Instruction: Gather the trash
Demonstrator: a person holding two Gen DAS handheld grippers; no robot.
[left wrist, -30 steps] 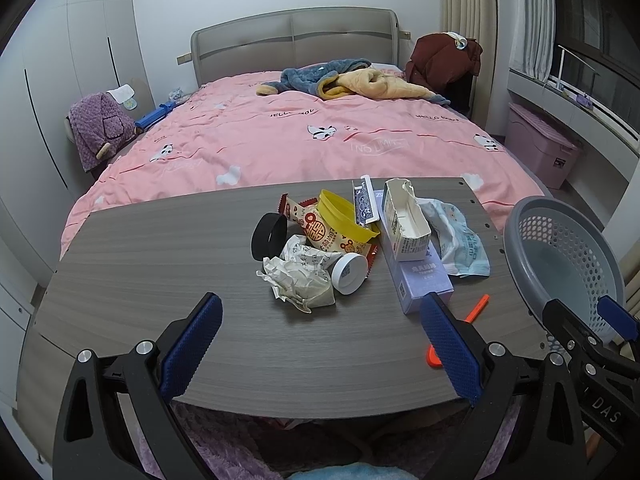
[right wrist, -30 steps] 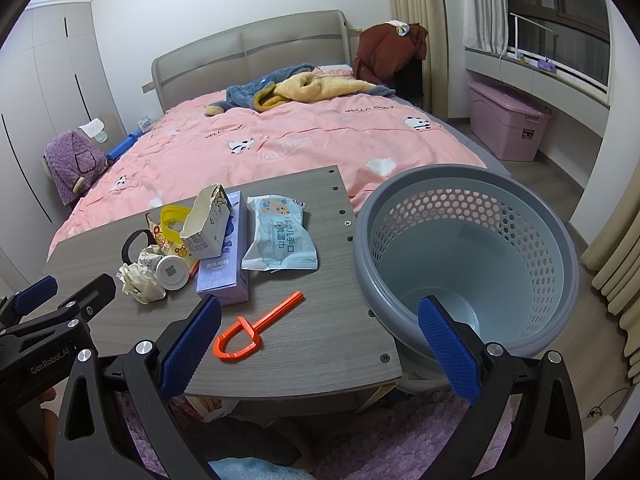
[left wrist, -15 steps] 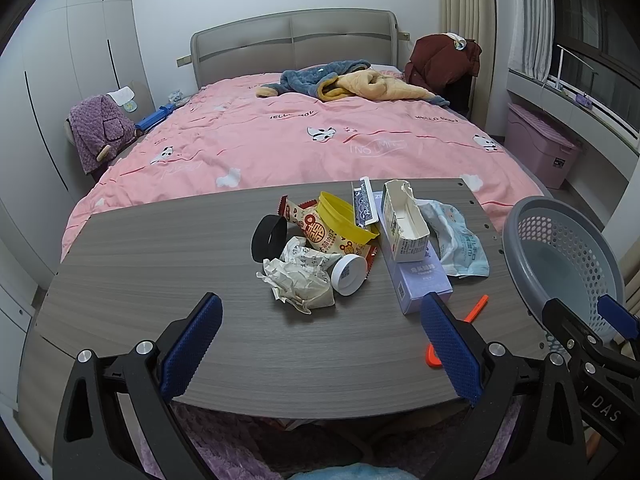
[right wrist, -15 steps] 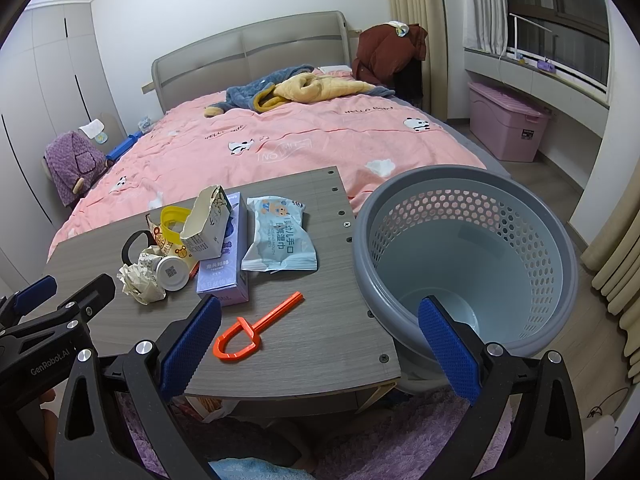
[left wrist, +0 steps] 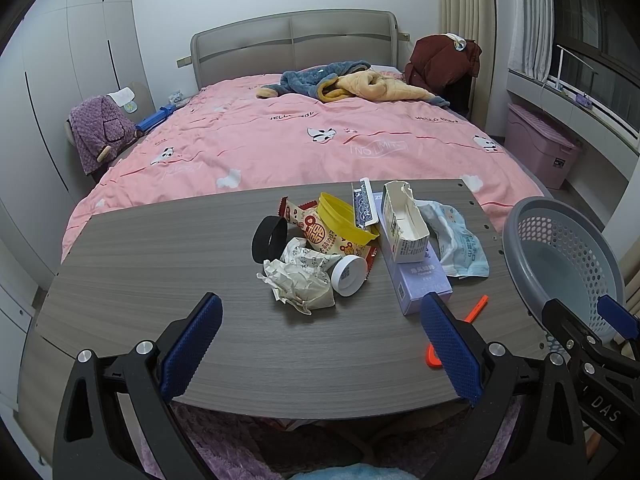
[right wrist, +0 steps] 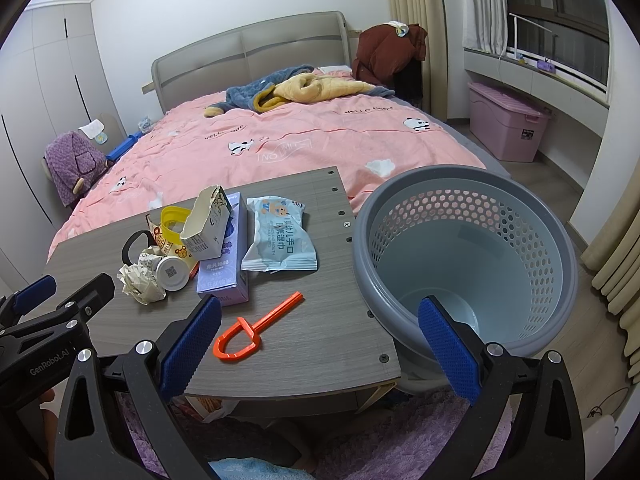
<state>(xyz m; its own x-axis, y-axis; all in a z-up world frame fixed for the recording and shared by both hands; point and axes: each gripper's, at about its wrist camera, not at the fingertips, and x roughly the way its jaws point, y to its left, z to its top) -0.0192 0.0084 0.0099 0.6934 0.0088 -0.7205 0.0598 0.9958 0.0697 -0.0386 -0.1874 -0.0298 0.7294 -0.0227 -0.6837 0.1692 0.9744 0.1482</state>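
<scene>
Nothing has budged in the last second: both grippers hang where they were, at the near edge of the table. The left gripper gapes wide and empty, facing the crumpled paper and the white cap. The right gripper is just as spread, the orange plastic tool lying close ahead. The grey basket beside the table holds nothing, so collecting hasn't started; the whole pile waits.

"no limit" on pink bedspread
</scene>
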